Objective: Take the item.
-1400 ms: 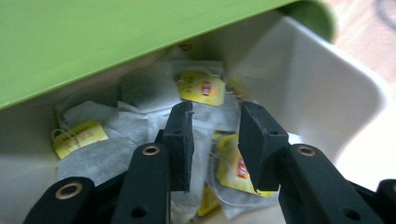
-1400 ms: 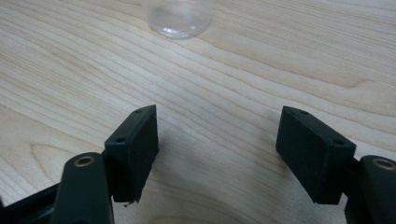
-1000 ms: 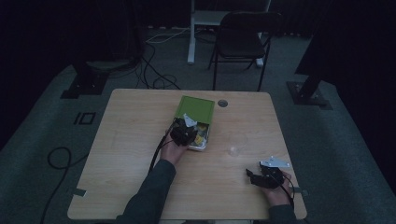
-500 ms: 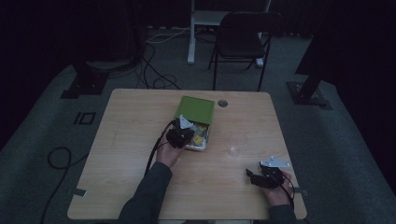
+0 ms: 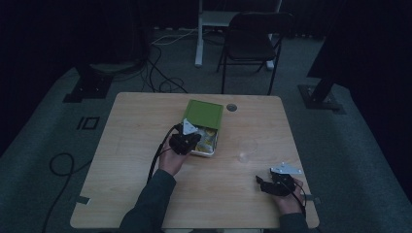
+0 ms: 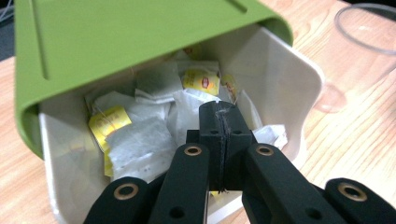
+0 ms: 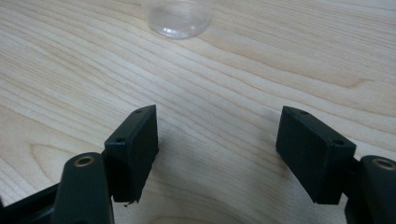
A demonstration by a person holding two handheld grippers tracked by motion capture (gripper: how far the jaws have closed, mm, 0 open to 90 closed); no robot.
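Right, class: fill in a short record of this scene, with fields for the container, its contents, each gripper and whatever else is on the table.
container: white box on the wooden table
lid: green lid, covering part of the box, near end open
contents: tea bags, some with yellow tags
left gripper: jaws shut, over the tea bags; a pinched bag cannot be made out
right gripper: jaws open, nothing between them, low over bare table
other item: clear cup, beside the box
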